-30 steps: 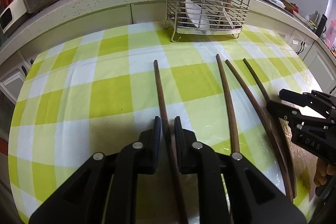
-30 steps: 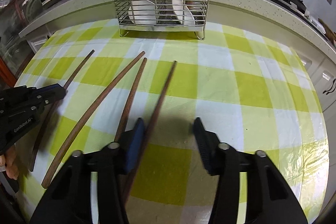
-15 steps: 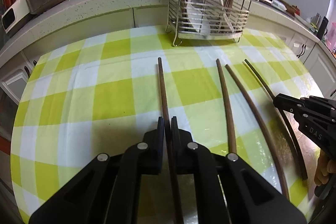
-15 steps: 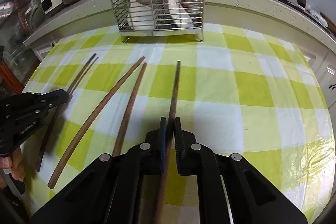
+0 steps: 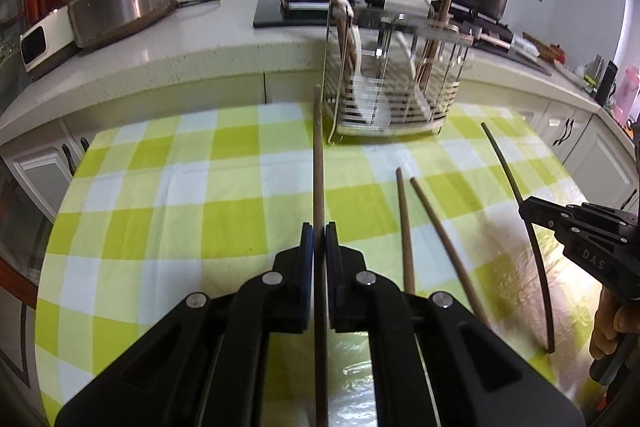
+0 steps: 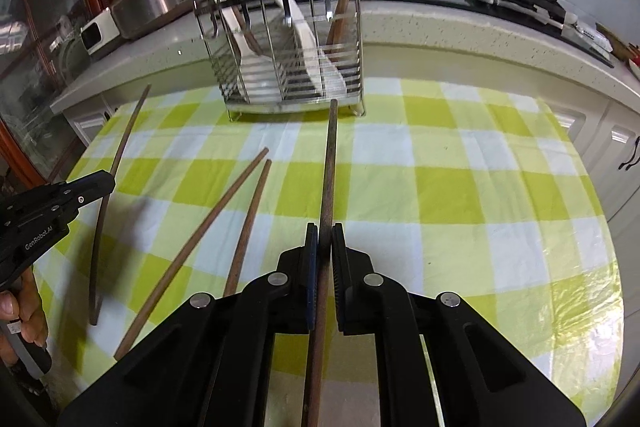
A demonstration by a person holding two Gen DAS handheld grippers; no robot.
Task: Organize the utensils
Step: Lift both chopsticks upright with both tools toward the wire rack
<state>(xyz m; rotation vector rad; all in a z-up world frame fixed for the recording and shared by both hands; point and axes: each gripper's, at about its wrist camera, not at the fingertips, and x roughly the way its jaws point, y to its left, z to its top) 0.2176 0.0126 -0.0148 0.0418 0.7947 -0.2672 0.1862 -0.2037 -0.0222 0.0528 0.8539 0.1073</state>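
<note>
In the left wrist view the left gripper points forward and down over the table, which carries a yellow-and-white checked cloth. Its jaws are pressed tight on one brown chopstick, which runs straight ahead between the pads with its far tip reaching toward the foot of the wire utensil rack. Two more chopsticks lie side by side on the cloth just right of the gripper, tips close together. Further right the right gripper enters from the edge, held by a hand, and pinches a fourth, darker chopstick that slants upward from the cloth. The rack stands at the far edge of the table and holds several wooden sticks and white-handled utensils; blur keeps them from being counted.

In the right wrist view the right gripper likewise aims forward and down, jaws clamped on one chopstick whose tip points at the base of the rack. Two loose chopsticks lie on the cloth to its left, angled toward each other at their far ends. At the left edge the left gripper, gripped by a hand, holds its chopstick tilted, the far end raised. That makes four chopsticks outside the rack: two pinched, two lying free.
</note>
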